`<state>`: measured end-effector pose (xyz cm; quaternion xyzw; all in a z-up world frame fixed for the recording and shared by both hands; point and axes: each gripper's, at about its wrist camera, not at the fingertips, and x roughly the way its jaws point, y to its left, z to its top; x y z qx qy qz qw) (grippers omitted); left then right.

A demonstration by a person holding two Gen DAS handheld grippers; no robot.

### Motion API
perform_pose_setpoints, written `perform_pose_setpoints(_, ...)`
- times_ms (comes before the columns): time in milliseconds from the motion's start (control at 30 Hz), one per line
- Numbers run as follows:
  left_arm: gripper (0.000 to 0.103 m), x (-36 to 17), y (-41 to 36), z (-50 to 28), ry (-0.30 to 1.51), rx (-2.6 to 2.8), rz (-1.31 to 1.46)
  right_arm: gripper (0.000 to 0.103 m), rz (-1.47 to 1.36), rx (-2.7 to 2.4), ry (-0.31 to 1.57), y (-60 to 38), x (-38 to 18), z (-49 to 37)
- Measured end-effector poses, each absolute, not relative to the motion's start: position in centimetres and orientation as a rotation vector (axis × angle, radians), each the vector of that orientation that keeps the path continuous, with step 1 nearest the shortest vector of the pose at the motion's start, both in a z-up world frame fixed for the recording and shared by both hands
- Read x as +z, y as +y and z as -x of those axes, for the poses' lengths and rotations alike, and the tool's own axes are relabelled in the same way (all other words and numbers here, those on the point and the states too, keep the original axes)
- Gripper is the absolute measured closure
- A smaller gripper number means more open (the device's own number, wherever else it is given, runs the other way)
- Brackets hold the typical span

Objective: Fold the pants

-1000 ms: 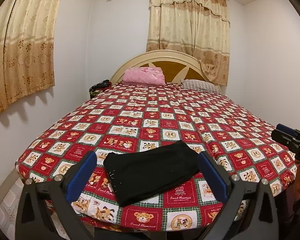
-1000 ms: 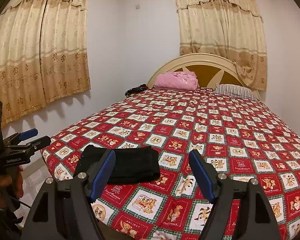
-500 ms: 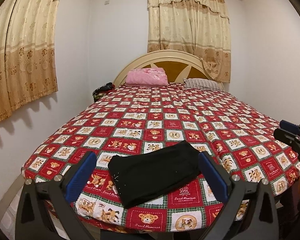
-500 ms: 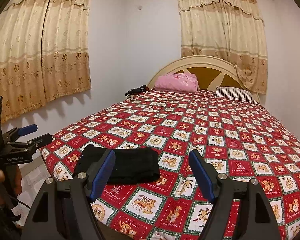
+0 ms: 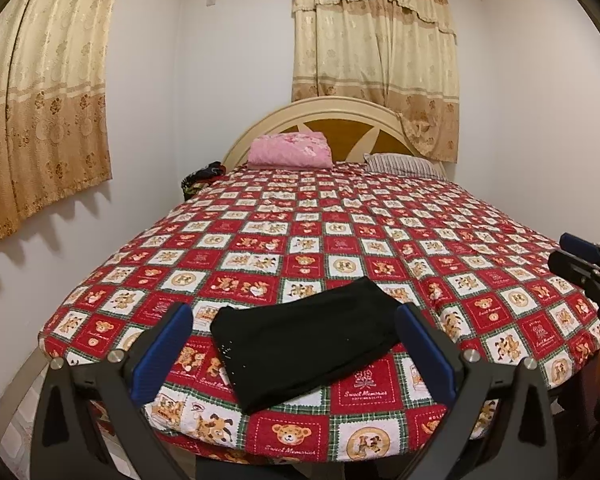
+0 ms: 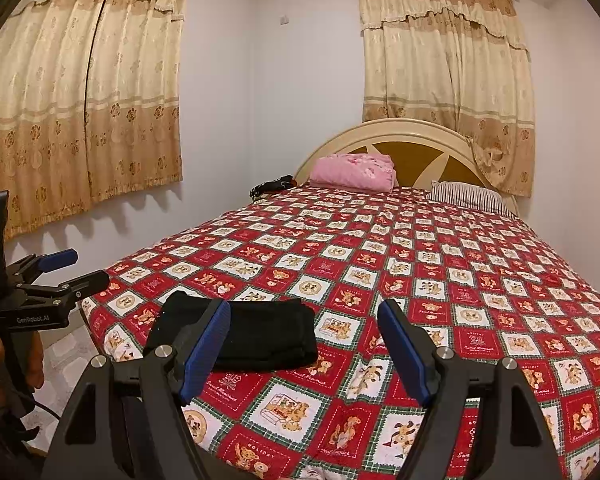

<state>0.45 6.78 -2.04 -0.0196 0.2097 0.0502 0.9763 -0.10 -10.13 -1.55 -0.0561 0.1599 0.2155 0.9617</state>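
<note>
Left gripper (image 5: 292,354): jaws spread wide, nothing between them, held off the foot of the bed and clear of the cloth. Right gripper (image 6: 304,348): jaws likewise apart and empty, held back from the bed edge, to the right of the left one.

Pants (image 5: 306,338): black, lying as a compact, roughly rectangular bundle on the bedspread (image 5: 340,240), close to the near corner at the foot. In the right wrist view the bundle shows stacked layers at its right end. Judgement: the fold looks finished or nearly so, with neither tool touching it.

Further up the bed: a pink bundle (image 5: 290,150) and a striped pillow (image 5: 402,162) against the headboard (image 5: 348,112), and a dark item (image 5: 202,178) at the far left edge that cannot be identified. Curtains (image 5: 376,64) hang behind.

Risks, as judged:
- The pants sit near the bed edge; a nudge from either tool on a further pass could push the bundle toward the drop.
- If another fold is attempted, a pinch on the top layer alone would peel the stack open rather than carry it.
- The fabric is uniformly black, so layer edges are hard to read; a misjudged grasp point is likely.
- The bedspread is soft and could be caught with the pants.
</note>
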Motion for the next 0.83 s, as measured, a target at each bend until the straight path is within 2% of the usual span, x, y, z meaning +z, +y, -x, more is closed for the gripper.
perform_pose_setpoints(833,0.000,-3.7,7.2,-0.9,0.438,0.110,0.040,0.026,0.161,0.450,0.351,-8.6,-3.3,-0.3)
